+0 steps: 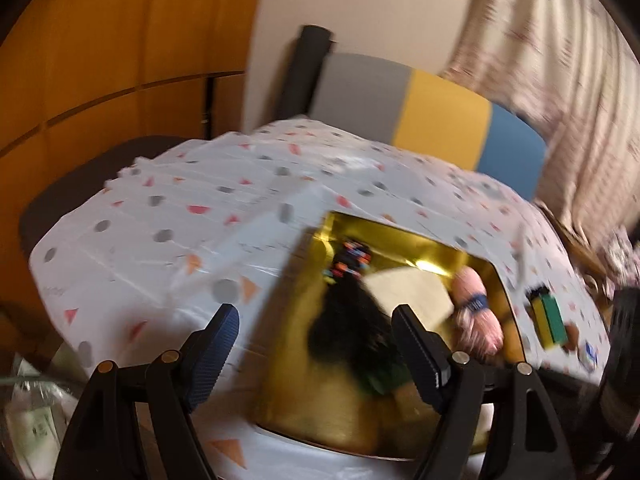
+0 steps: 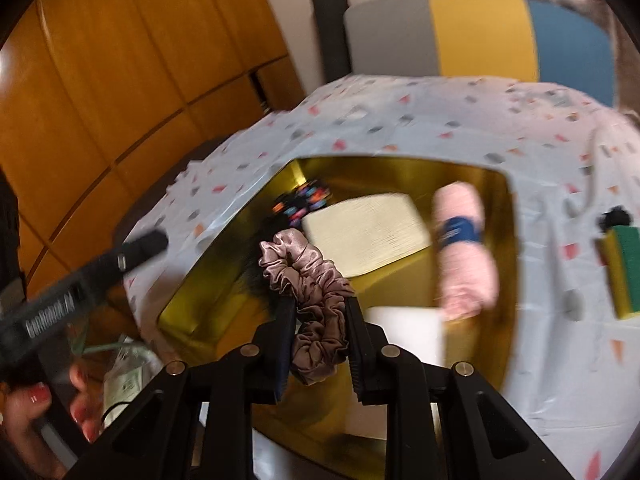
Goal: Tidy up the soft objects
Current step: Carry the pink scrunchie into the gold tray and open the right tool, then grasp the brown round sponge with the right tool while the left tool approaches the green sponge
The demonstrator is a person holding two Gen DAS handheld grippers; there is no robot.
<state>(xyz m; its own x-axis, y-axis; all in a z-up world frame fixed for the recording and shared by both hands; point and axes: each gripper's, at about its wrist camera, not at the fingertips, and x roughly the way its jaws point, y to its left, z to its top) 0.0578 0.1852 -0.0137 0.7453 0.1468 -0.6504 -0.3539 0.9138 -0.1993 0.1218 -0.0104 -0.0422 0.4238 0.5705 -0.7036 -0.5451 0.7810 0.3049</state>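
A gold box [image 1: 400,240] [image 2: 400,168] sits open on the table. Inside lie a black furry item with coloured beads [image 1: 348,320] [image 2: 304,200], a cream folded cloth [image 1: 416,292] [image 2: 368,232] and a rolled pink cloth with a blue band [image 1: 476,312] [image 2: 464,248]. My right gripper [image 2: 318,306] is shut on a mauve satin scrunchie [image 2: 316,292] above the box's near left part. My left gripper [image 1: 316,316] is open and empty, over the box's near edge. A yellow and green sponge [image 1: 548,320] [image 2: 622,272] lies on the table right of the box.
The table has a white cloth with coloured shapes [image 1: 160,220] [image 2: 440,120]. A grey, yellow and blue chair back [image 1: 420,116] [image 2: 480,36] stands behind it. Wooden cabinets [image 1: 100,40] [image 2: 120,80] fill the left. The left gripper body [image 2: 80,292] reaches in from the left.
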